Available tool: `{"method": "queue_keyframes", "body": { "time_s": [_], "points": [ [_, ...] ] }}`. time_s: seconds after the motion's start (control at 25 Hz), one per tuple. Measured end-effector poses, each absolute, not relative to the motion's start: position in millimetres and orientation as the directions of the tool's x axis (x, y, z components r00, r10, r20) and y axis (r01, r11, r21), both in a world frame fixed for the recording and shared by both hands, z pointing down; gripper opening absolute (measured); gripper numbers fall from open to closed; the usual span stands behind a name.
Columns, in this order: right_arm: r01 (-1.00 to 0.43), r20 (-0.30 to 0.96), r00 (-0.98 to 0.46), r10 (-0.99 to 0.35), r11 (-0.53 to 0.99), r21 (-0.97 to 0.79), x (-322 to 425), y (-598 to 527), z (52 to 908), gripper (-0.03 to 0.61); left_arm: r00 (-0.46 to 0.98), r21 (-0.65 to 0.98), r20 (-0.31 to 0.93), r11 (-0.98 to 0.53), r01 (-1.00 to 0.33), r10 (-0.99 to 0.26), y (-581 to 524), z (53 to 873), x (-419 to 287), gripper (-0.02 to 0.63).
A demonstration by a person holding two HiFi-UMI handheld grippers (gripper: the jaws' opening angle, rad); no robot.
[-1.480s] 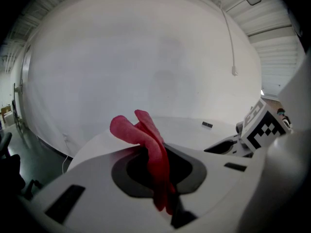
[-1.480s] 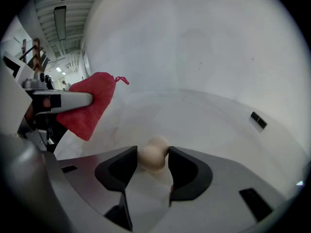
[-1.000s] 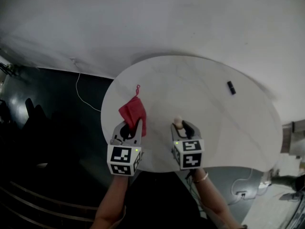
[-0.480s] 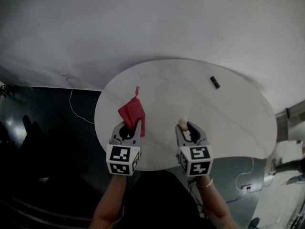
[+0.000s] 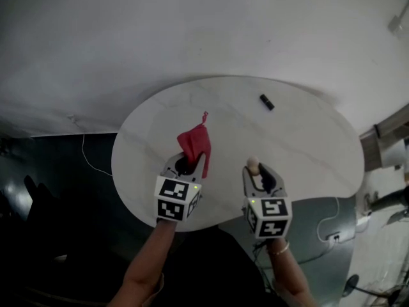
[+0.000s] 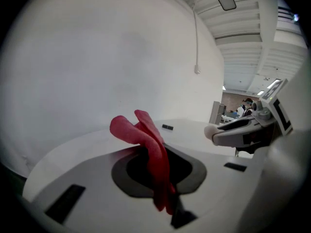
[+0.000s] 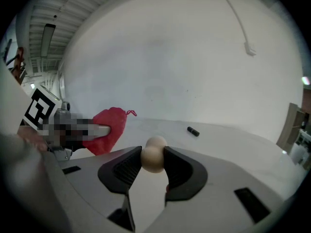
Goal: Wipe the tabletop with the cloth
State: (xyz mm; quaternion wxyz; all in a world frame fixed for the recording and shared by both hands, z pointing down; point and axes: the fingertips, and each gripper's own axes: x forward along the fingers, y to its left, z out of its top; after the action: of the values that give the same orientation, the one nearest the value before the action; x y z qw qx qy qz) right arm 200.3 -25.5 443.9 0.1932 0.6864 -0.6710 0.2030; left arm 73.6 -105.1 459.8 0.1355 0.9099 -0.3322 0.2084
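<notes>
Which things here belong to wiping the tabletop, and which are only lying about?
For the job: red cloth, in the left gripper; white tabletop.
Lying about: small black object; beige piece, held in the right gripper.

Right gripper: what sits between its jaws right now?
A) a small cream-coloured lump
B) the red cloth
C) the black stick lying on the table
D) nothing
A: in the right gripper view the right gripper has its jaws pressed on a small cream-coloured lump, while the red cloth is pinched in the left gripper.
</notes>
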Motion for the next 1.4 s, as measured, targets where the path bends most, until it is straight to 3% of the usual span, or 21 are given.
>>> {"method": "queue_keyframes", "body": {
  "time_s": [0.32, 0.56, 0.72, 0.92, 1.4],
  "points": [
    [-0.991, 0.556, 0.117, -0.823, -0.130, 0.017, 250.2, -13.5, 453.5, 0.138, 0.730, 0.175, 0.579, -0.819, -0.547, -0.364, -102.2, 504.4, 173.4, 0.041],
    [-0.992, 0.569, 0.092, -0.817, -0.126, -0.021, 256.0, -26.3, 454.9, 0.138, 0.642, 0.164, 0.704, -0.810, -0.562, -0.303, -112.6, 554.4, 191.9, 0.041],
    [-0.997, 0.565, 0.054, -0.823, -0.077, -0.017, 245.1, -41.6, 454.8, 0.138, 0.565, 0.147, 0.772, -0.783, -0.604, -0.291, -123.7, 567.0, 157.9, 0.041],
    [-0.998, 0.563, -0.063, -0.824, 0.055, -0.032, 205.6, -74.5, 455.5, 0.138, 0.477, 0.078, 0.788, -0.705, -0.704, -0.389, -146.5, 564.9, 89.0, 0.041],
    [-0.941, 0.601, -0.297, -0.742, 0.334, -0.053, 101.2, -110.7, 476.7, 0.138, 0.219, -0.006, 0.785, -0.361, -0.933, -0.579, -153.1, 567.8, -122.6, 0.041]
  ]
}}
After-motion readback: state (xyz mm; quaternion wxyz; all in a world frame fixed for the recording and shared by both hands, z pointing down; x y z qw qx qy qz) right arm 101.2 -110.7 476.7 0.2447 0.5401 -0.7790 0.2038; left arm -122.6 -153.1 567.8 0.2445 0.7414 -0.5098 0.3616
